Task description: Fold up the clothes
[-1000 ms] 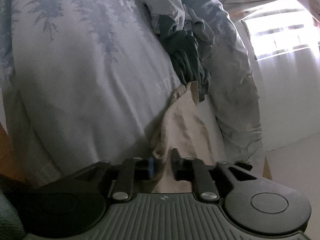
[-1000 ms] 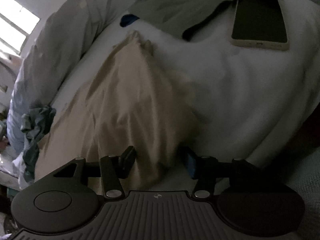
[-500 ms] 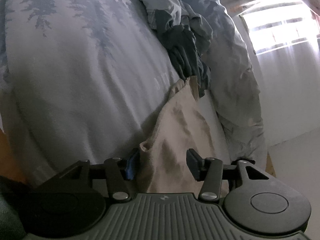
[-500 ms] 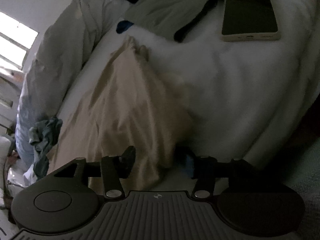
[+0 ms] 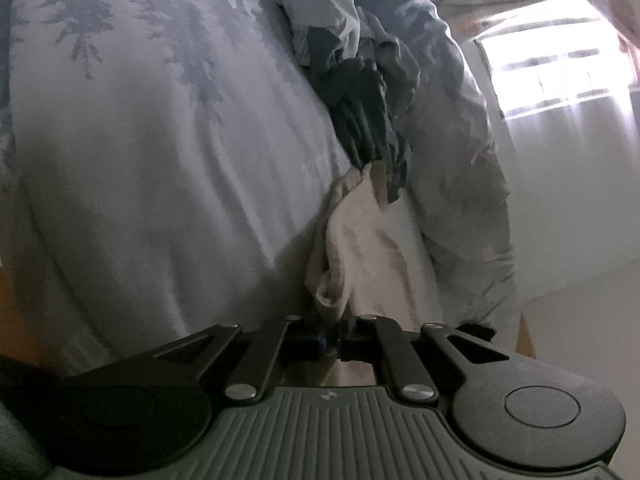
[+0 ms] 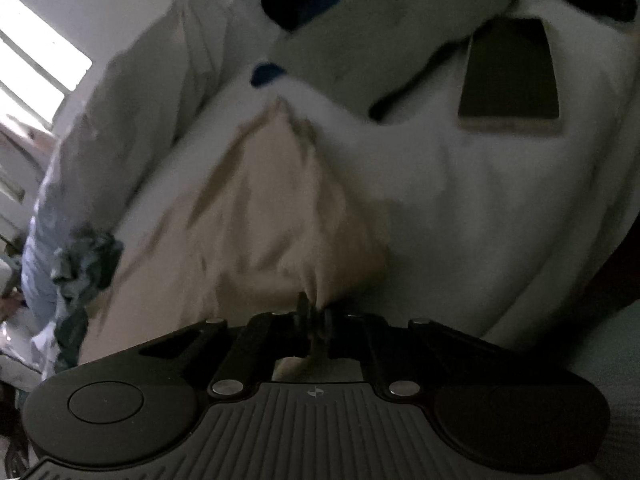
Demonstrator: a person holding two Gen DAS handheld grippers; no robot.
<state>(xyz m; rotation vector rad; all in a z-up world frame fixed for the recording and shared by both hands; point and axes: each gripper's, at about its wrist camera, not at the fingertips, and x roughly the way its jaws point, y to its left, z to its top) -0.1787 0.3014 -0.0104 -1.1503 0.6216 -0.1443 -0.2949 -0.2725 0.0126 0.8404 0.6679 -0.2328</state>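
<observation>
A beige garment (image 5: 368,240) lies on a pale bed cover (image 5: 160,160) with a grey tree print. My left gripper (image 5: 332,342) is shut on the garment's near edge, which bunches up just above the jaws. In the right wrist view the same beige garment (image 6: 272,208) spreads out toward the far side, and my right gripper (image 6: 318,330) is shut on its near edge, with creases fanning out from the pinch.
A crumpled dark grey-green cloth (image 5: 364,112) lies at the garment's far end, also in the right wrist view (image 6: 84,260). A rolled pale duvet (image 5: 440,120) runs alongside. A phone (image 6: 510,76) and a grey-green garment (image 6: 380,40) lie beyond. A bright window (image 5: 560,72) is at the right.
Both grippers were open around the beige garment's edge half a second ago; both have now closed on it. The left had let go and regripped within the last second.
</observation>
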